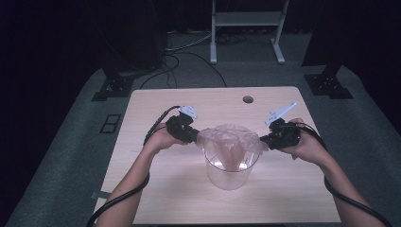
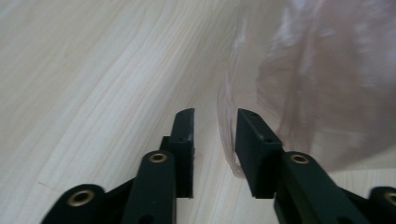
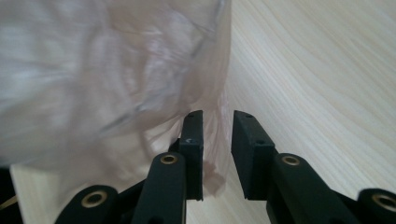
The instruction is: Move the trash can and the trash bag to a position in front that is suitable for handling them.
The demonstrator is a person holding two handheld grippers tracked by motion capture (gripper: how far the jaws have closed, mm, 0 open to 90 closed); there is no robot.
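Pale wooden table (image 1: pixel 156 189), thin plastic bag (image 1: pixel 230 138) over clear container (image 1: pixel 228 172) between slightly parted left tool (image 1: pixel 194 136) and right tool (image 1: pixel 263 140).

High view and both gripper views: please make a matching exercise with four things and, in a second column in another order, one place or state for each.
1. plastic bag
2. clear container
3. left gripper
4. round hole

a. stands upright on the table
b. in the tabletop, at its far edge
c. drapes over the rim, thin and pinkish
d. jaws parted, film edge between them

Pairs: 1-c, 2-a, 3-d, 4-b
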